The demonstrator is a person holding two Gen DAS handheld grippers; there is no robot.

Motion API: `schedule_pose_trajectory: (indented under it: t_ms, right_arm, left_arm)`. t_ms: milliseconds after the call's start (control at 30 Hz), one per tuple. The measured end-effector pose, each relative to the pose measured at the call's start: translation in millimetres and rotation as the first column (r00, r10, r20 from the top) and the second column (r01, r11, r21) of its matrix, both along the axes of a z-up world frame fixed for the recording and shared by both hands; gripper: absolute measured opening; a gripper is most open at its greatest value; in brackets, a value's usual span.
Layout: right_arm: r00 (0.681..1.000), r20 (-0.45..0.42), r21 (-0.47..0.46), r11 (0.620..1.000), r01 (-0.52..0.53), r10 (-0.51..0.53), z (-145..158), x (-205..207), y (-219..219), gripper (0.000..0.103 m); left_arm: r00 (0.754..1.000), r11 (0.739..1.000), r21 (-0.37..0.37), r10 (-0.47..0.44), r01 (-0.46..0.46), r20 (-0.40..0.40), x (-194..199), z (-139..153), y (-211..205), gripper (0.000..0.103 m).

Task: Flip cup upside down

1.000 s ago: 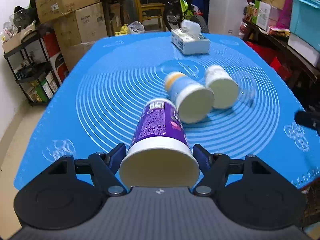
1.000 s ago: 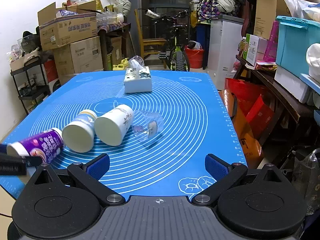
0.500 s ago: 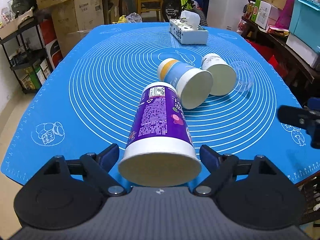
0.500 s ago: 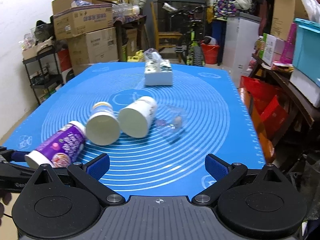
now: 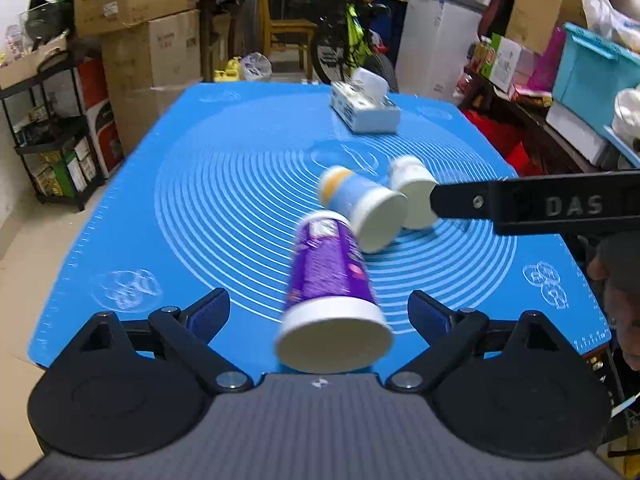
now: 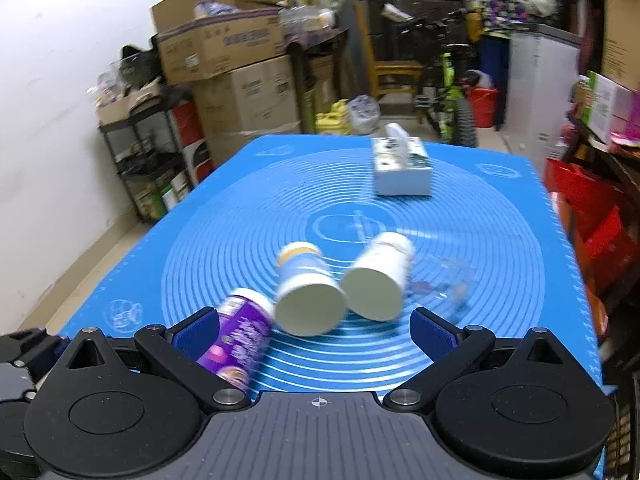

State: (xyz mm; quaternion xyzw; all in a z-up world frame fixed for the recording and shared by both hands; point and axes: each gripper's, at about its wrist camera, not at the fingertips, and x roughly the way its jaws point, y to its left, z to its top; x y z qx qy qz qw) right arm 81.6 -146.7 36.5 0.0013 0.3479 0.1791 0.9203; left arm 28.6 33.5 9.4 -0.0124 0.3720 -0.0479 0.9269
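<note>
Between the spread fingers of the left gripper (image 5: 319, 312) lies the purple paper cup with a white rim (image 5: 330, 284), on its side on the round-patterned blue silicone mat (image 5: 224, 184), its open mouth facing the camera and its base pointing away. Both blue finger pads (image 5: 210, 312) stand clear of the cup wall, with mat visible on each side, so nothing is pinched.

Beyond the fingertips, 2 more cups lie on their sides, touching each other: a light-blue paper cup with a yellow band (image 5: 360, 208) and, to its right, a white paper cup (image 5: 414, 192). Farther ahead sits a white tissue box (image 5: 366, 110).

Only the left wrist view shows the right gripper from outside: a black bar lettered "DAS" reaching in from the right edge, its tip in front of the white paper cup; whether it touches is unclear.

From the right wrist view, the right gripper (image 6: 316, 330) also has its fingers wide apart, holding nothing. The purple cup appears by its left finger pad, partly hidden behind it, while the light-blue and white cups lie just ahead between the fingers. This view alone shows a blurred clear plastic cup (image 6: 444, 284) lying right of the white one.
</note>
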Motion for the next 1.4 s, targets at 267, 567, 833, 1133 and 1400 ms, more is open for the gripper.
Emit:
schedule_pose_trajectory:
  t_ms: [267,567,833,1133,1400]
  right_arm:
    - [0.974,-0.209,0.019,0.996,-0.082,0.084,-14.8,42.6,50.8,0.1]
    - [0.874,-0.483,0.025,0.999,-0.045,0.051,-73.6,91.3,91.6,0.096]
    - [0.85,-0.518,0.102,0.994,-0.049,0.095,-83.3,85.6,91.7,0.075]
    - [0.979,-0.017,0.037,0.978,-0.204,0.204,-44.4,24.7,76.1,0.074]
    - [0.882,0.353,-0.165,0.948,-0.271,0.313,-77.9,10.0,91.5,0.074]
  left_arm:
    - [0.995,0.995,0.042,0.097,-0.096,-0.029,18.1,-7.5,50.0,0.095]
    - [0.986,0.988,0.038,0.152,-0.149,-0.066,32.4,-27.2,73.0,0.095]
    - [0.988,0.99,0.026,0.141,-0.14,-0.061,28.3,-29.2,72.1,0.095]
    - [0.989,0.99,-0.004,0.14,-0.14,-0.04,20.7,-29.6,63.1,0.095]
    - [0.989,0.989,0.028,0.145,-0.145,-0.028,19.5,-34.6,55.4,0.095]
